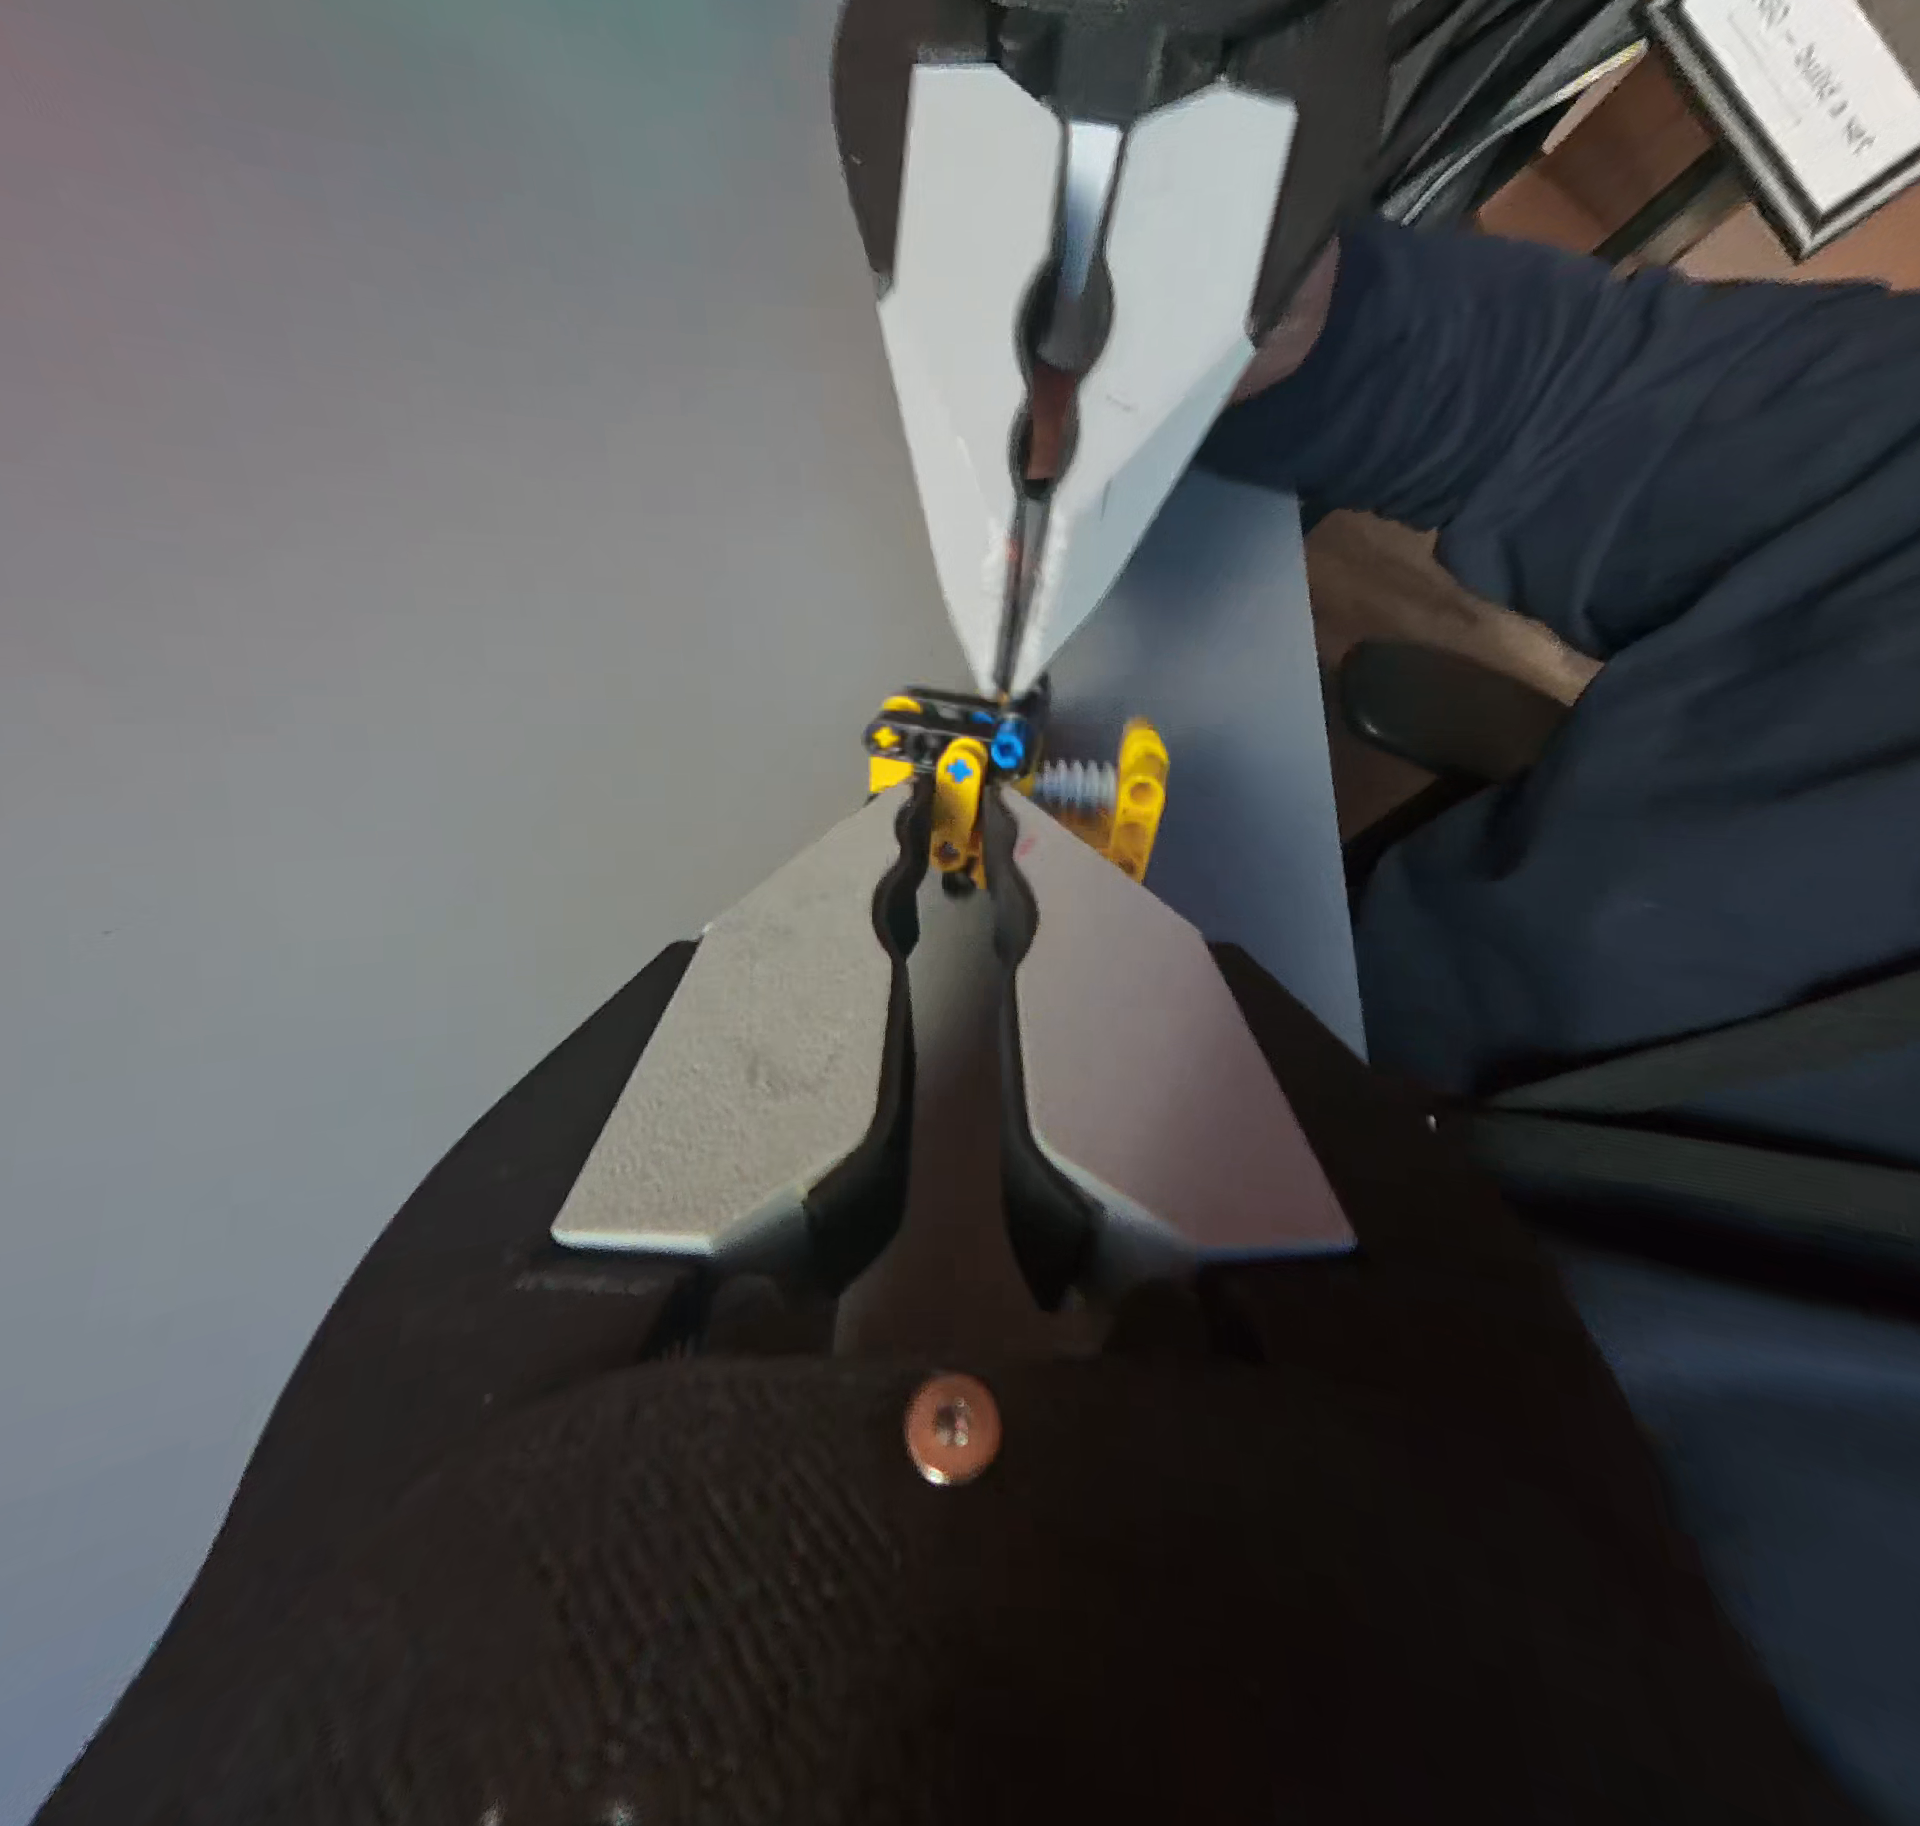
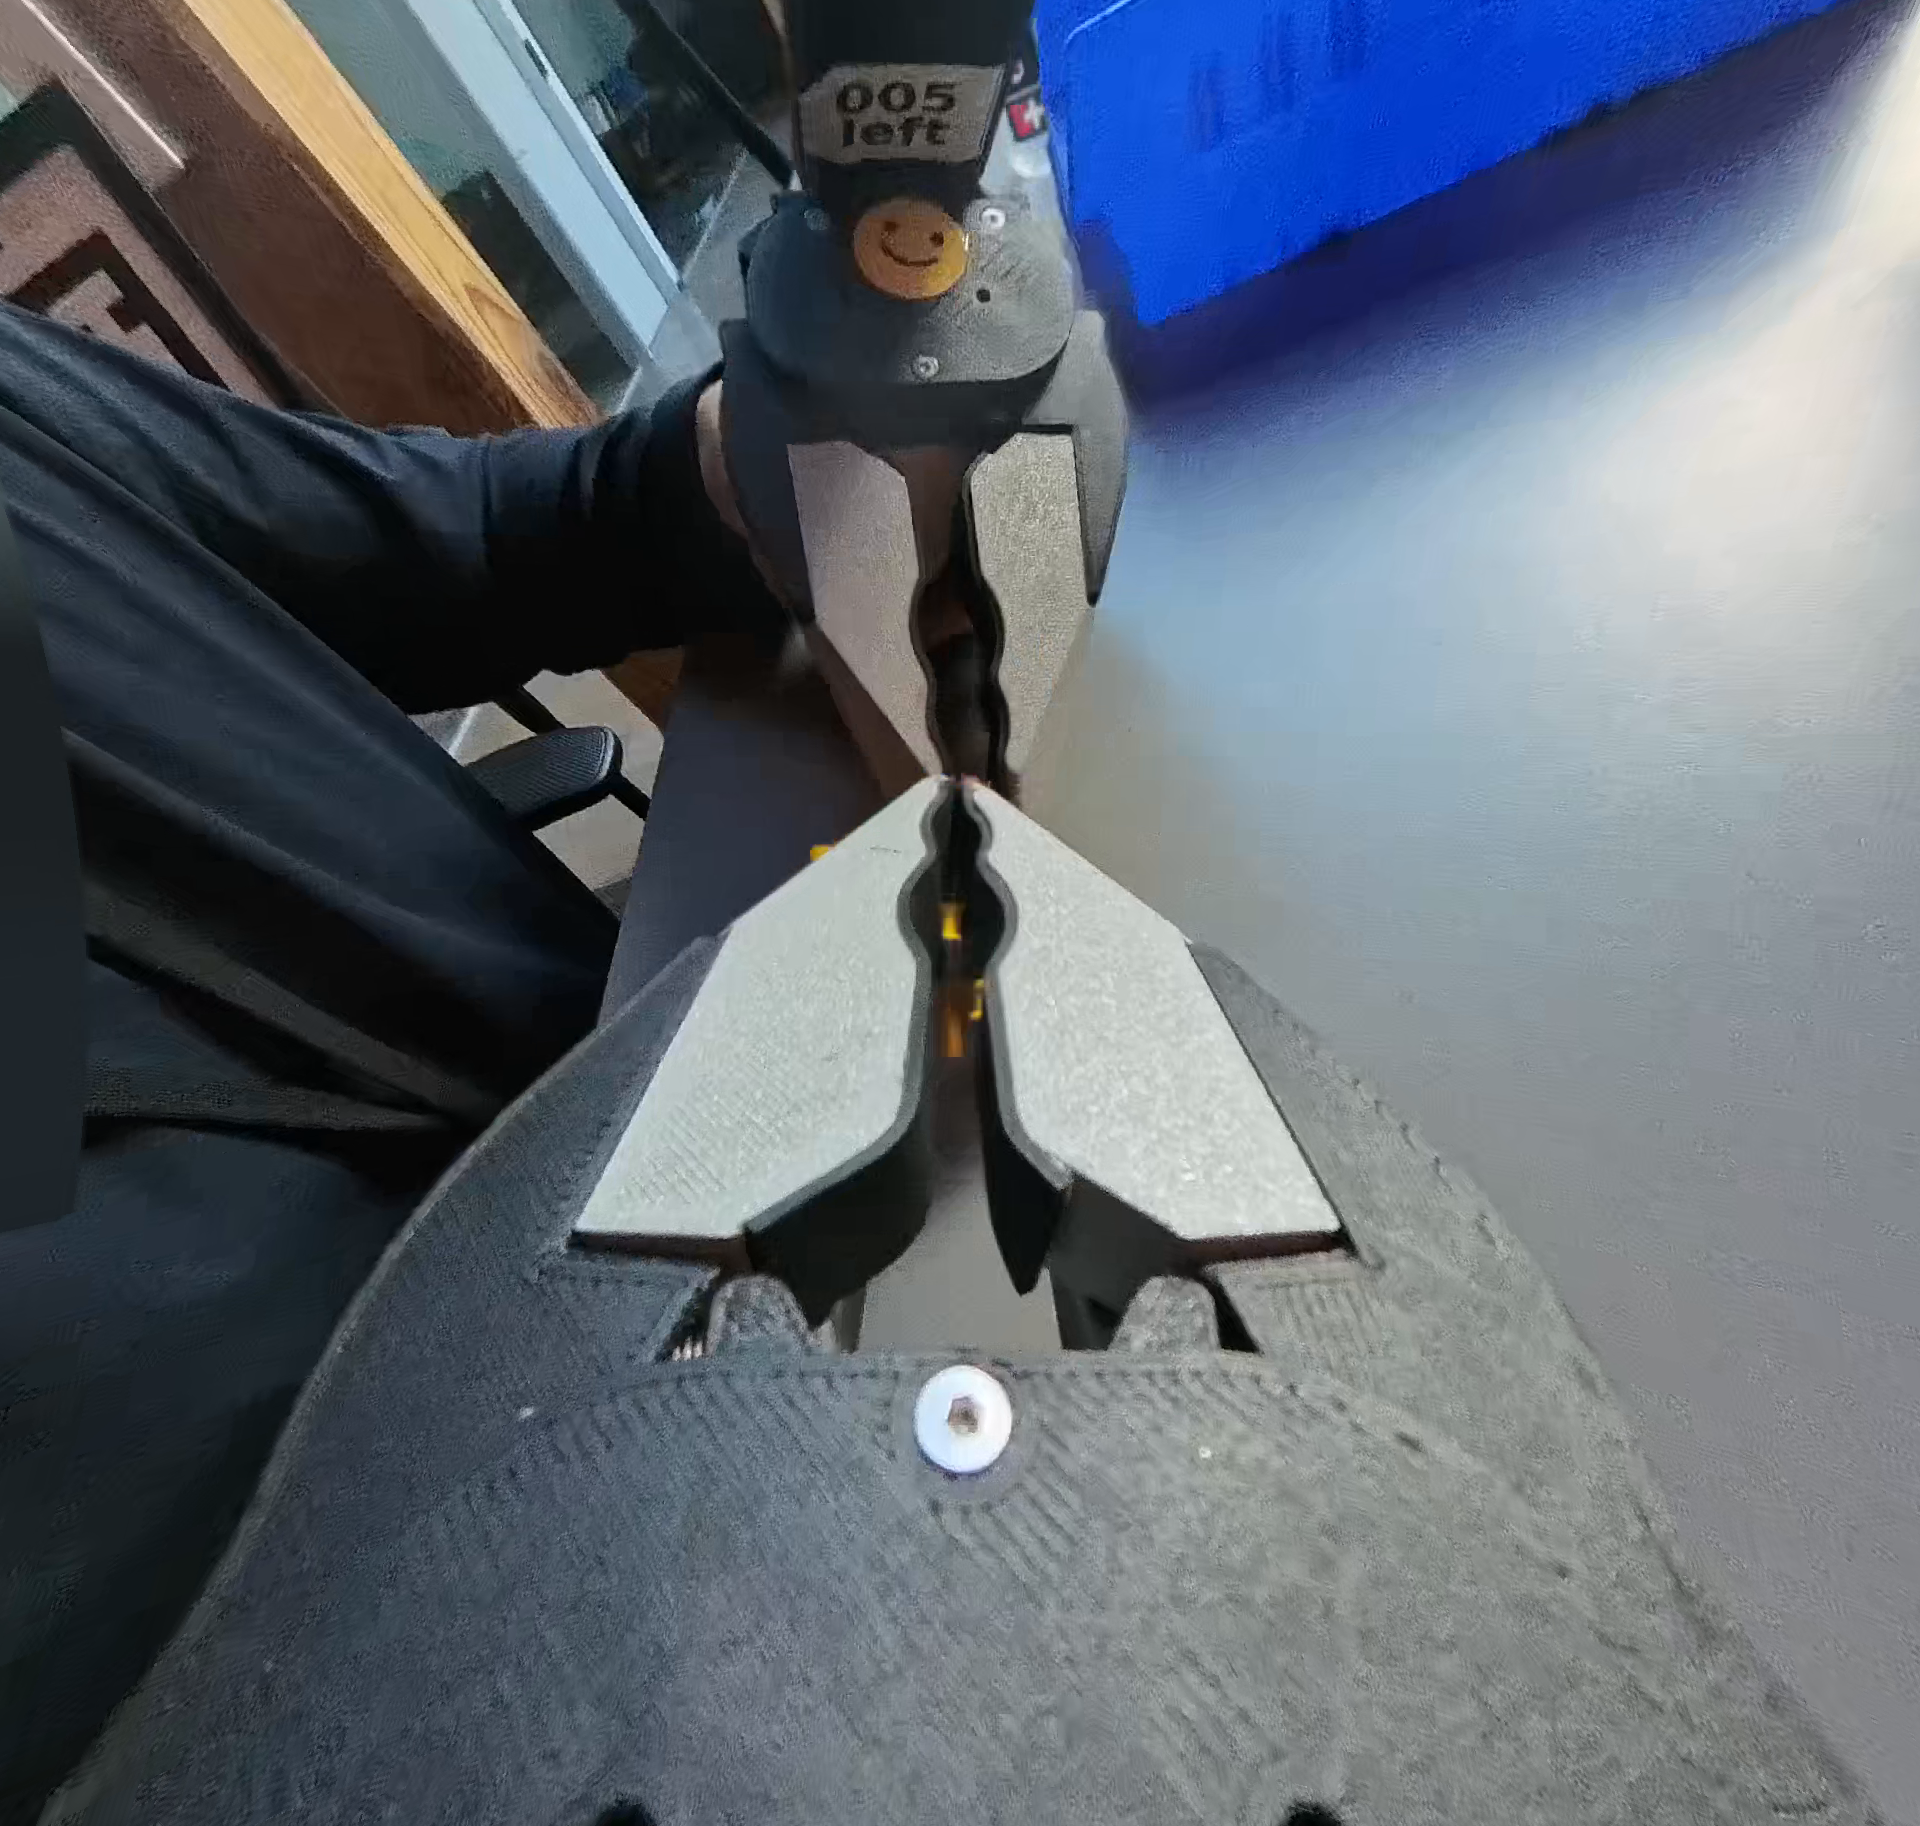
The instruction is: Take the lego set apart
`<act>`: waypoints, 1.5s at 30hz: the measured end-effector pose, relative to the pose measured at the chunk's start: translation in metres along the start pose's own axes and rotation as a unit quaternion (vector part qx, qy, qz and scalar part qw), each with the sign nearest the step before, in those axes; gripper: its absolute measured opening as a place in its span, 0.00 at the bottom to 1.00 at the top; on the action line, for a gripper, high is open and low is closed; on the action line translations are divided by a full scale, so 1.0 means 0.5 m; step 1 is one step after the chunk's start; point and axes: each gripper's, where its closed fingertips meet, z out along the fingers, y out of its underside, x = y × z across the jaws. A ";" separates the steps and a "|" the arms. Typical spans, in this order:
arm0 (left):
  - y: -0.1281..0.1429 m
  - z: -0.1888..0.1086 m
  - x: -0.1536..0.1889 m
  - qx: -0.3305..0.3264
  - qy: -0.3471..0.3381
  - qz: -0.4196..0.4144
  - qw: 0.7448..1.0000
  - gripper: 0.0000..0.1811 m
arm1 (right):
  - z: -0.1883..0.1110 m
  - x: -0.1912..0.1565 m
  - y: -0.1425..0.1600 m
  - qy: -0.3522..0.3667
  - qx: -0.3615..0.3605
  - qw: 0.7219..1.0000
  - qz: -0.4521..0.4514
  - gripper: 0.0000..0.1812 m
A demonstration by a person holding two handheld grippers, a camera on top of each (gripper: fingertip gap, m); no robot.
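The lego set (image 1: pixel 966 768) is a small build of yellow and black beams with blue pins and a grey worm gear (image 1: pixel 1081 787). It stands near the grey table's edge (image 1: pixel 1288 737). My left gripper (image 1: pixel 956 789) is shut on an upright yellow beam (image 1: pixel 958 805) of the set, with both pads against it. My right gripper (image 1: pixel 1003 680) comes in from the far side with its jaws shut. Its tips rest at the black beam (image 1: pixel 935 727) on top of the set. In the right wrist view my right gripper (image 2: pixel 956 789) hides most of the set; only yellow bits (image 2: pixel 951 919) show through its fingers.
A person's dark sleeve (image 1: pixel 1662 477) and a chair armrest (image 1: pixel 1434 706) lie past the table's edge. A blue bin (image 2: pixel 1403 93) stands at the back of the table. The left gripper (image 2: pixel 971 753) faces mine closely in the right wrist view. Less than 4 cm separates the two grippers' tips.
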 end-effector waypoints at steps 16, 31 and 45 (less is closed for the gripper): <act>-0.045 -0.025 0.016 0.090 -0.014 0.064 0.994 0.03 | -0.015 -0.016 -0.010 0.051 -0.013 0.992 -0.118 0.05; -0.035 -0.029 0.020 0.023 -0.134 0.221 0.966 0.11 | 0.002 -0.010 0.029 0.102 -0.090 0.974 -0.179 0.02; -0.018 -0.009 0.028 -0.006 -0.171 0.328 0.929 0.04 | 0.007 -0.018 0.044 0.078 -0.107 0.980 -0.148 0.02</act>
